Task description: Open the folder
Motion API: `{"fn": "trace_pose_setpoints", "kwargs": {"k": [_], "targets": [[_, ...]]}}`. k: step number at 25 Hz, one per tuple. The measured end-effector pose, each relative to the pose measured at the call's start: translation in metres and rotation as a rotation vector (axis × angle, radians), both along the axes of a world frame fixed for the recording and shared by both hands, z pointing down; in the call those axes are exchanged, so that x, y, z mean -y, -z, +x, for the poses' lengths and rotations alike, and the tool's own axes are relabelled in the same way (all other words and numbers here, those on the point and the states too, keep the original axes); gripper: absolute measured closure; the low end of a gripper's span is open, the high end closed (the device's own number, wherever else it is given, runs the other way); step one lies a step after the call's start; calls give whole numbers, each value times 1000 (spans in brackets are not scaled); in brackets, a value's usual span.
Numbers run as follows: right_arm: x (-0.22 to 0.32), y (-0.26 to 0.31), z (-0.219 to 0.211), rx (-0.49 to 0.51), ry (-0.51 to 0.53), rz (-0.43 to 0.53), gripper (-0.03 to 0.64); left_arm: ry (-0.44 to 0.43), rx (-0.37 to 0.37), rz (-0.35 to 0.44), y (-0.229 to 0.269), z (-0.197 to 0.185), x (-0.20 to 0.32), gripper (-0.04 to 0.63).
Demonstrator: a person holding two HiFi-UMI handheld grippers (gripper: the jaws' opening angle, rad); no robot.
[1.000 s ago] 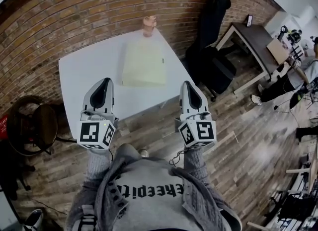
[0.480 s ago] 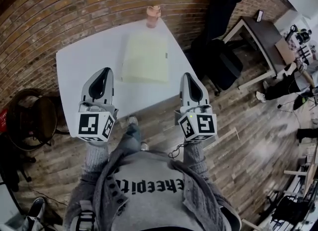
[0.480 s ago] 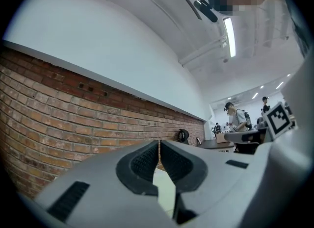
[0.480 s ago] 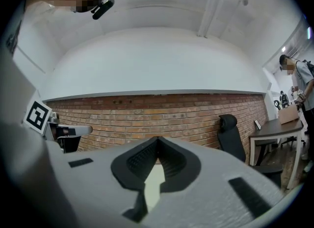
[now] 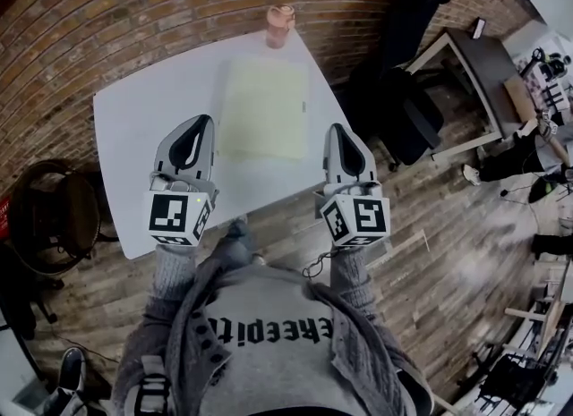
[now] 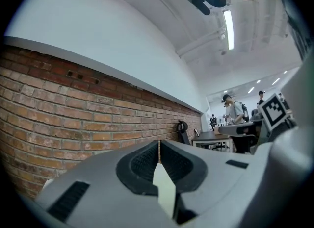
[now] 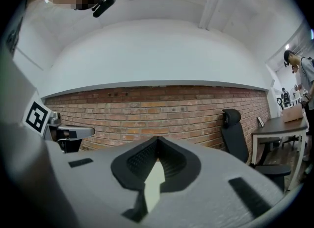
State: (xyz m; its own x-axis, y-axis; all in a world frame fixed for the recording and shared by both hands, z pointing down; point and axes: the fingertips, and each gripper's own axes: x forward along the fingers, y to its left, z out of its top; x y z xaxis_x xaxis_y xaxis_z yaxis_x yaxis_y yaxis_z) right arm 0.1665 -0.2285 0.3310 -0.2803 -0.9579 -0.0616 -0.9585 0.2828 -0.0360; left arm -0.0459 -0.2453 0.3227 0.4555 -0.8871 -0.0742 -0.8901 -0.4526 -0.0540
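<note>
A pale yellow-green folder (image 5: 264, 108) lies closed and flat on the white table (image 5: 143, 128), toward its right side. My left gripper (image 5: 203, 122) hovers over the table just left of the folder's near corner, its jaws shut on nothing. My right gripper (image 5: 335, 128) is level with it, by the folder's near right corner at the table's edge, also shut and empty. In the left gripper view the left gripper (image 6: 159, 142) shows closed jaw tips against a brick wall. The right gripper (image 7: 157, 139) looks the same in its own view. Neither gripper view shows the folder.
A pink bottle (image 5: 280, 24) stands at the table's far edge behind the folder. A black office chair (image 5: 407, 101) and a dark desk (image 5: 483, 65) are to the right, and a round dark chair (image 5: 54, 217) to the left. The floor is wood planks.
The person has stepped closer to the table. Both grippers, before over the floor and near edge, now reach over the table beside the folder's near corners. Both stayed shut.
</note>
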Motion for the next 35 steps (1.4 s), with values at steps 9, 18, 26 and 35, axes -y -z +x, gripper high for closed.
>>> {"fn": "trace_pose_setpoints", "kwargs": {"k": [9,18,26,35], "targets": [[31,-51,-2,17,6,-117,612,-45,59,-128,-57,13,28,581],[42,-95,1,36,4,-214,612,-108,266,-175,-117,23,32,581],[43,-127,5,23,-7,-276,612,-215,541,-198,-162,37,22,580],[42,-144,6,19,-17,-308,612,-305,913,-135,-210,48,9,500]]}}
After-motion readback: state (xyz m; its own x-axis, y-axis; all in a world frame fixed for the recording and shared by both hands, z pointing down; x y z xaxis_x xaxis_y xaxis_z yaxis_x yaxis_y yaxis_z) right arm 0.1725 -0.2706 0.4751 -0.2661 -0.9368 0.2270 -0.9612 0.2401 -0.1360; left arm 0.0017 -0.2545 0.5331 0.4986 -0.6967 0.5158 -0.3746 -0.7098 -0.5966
